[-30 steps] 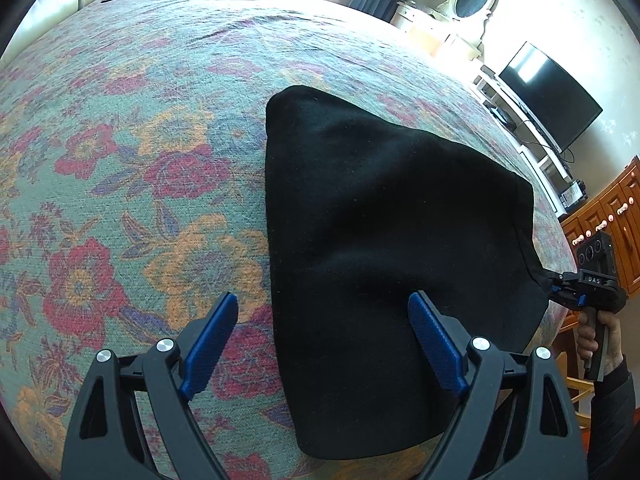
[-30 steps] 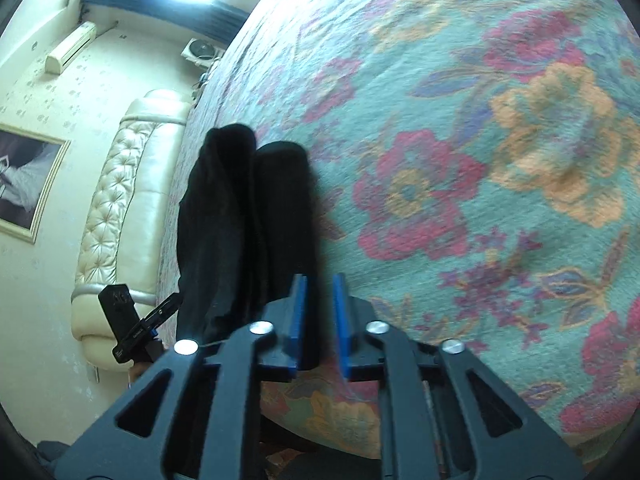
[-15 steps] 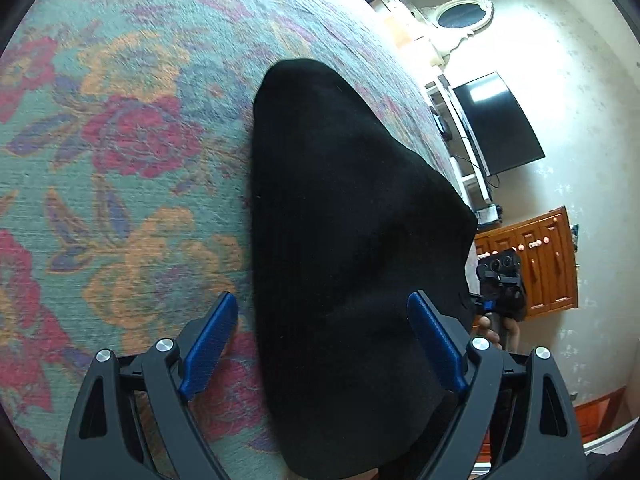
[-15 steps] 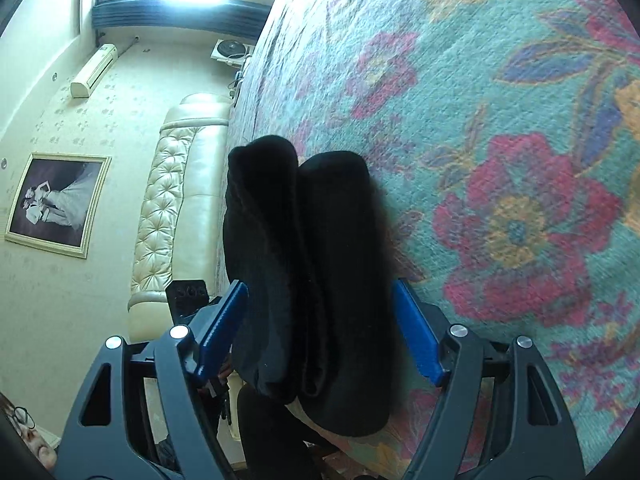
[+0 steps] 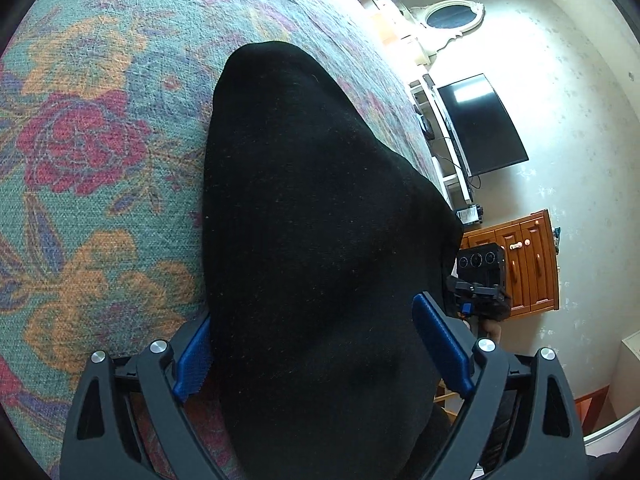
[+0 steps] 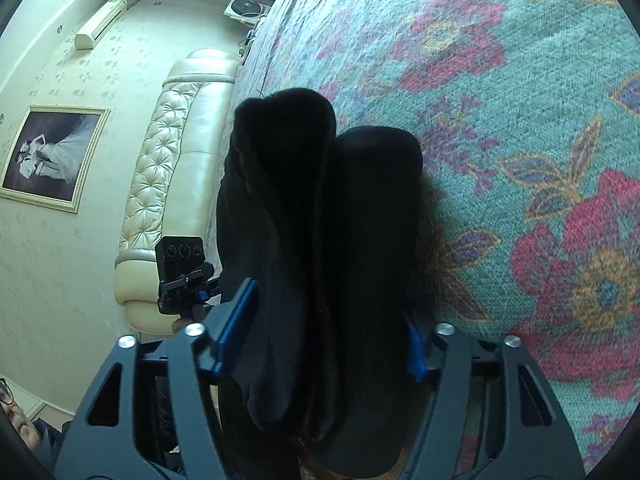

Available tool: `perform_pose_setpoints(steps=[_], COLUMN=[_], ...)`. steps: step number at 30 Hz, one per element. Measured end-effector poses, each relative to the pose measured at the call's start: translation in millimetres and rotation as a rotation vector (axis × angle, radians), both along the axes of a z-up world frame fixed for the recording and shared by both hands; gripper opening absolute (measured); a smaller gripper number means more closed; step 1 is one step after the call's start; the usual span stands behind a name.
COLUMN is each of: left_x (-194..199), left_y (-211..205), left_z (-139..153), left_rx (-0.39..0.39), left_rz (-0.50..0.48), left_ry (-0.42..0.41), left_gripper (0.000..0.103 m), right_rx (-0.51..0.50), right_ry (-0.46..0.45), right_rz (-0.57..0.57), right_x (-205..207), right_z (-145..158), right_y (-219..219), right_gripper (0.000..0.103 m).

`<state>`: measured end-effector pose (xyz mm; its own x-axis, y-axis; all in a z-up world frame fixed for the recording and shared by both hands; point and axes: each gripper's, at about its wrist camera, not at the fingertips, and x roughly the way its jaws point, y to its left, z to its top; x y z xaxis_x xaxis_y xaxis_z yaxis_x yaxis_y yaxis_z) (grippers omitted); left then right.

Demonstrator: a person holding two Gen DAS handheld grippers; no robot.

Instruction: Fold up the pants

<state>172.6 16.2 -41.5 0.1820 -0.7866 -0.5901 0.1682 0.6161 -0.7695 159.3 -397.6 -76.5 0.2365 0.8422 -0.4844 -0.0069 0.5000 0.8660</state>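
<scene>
The black pants lie folded into a thick bundle near the edge of the floral bed cover. My left gripper is open, its blue fingers on either side of the bundle's near end. My right gripper is open too, its fingers straddling the stacked layers of the pants from the opposite end. The right gripper also shows in the left wrist view, and the left gripper in the right wrist view.
The bed cover stretches wide beyond the pants. A cream tufted headboard stands to the left in the right wrist view. A TV and wooden cabinet stand past the bed edge.
The right gripper opened from shut and moved in around the bundle. The left gripper stayed open and moved forward, so the bundle now sits between its fingers.
</scene>
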Motion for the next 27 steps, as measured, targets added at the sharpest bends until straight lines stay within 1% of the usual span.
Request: perform_pose_setpoints(steps=[1,2,3,4,5,7,8,10,12,14,18,24,27], left_x=[-1,-1,-2,-2,-3,-2,-2,-5,-7,-9,-12,-18,-18], left_y=[-1,-2,-6,-8,-9,-3,0,6,12,21,50,107,121], left_z=[0,-1,1,0,-1,-2,-1,4,10,13,22,33,33], left_rx=[0.002,0.016,0.048,0.082,0.080,0.053,0.047,0.035,0.018,0.042,0.040,0.062,0.072], left_rz=[0.000,-0.002,-0.002,-0.003,0.004,0.023,0.031,0.050,0.059,0.072,0.139,0.230,0.253], left_ry=[-0.005,-0.013,-0.020,-0.020,-0.014,-0.011,-0.018,-0.033,-0.041,-0.058,-0.074,-0.099,-0.104], left_gripper=[0.090,0.081,0.071,0.056,0.050,0.042,0.040,0.033,0.031,0.031,0.031,0.031,0.031], right_rx=[-0.003,0.000,-0.003,-0.001,0.005,0.009,0.005,0.018,0.016,0.020,0.045,0.107,0.124], right_ry=[0.003,-0.001,-0.010,-0.015,-0.021,-0.038,-0.050,-0.071,-0.091,-0.103,-0.113,-0.123,-0.110], right_rz=[0.002,0.005,0.008,0.010,0.012,0.009,0.010,0.006,0.007,0.021,0.057,0.121,0.141], right_x=[1,0,-2,-3,-4,-4,-4,-3,0,5,20,51,66], right_z=[-1,-1,1,1,2,7,11,17,24,27,27,21,14], right_y=[3,3,7,8,10,16,19,25,34,46,77,131,152], right_gripper=[0.042,0.040,0.037,0.034,0.033,0.031,0.031,0.030,0.030,0.030,0.029,0.029,0.029])
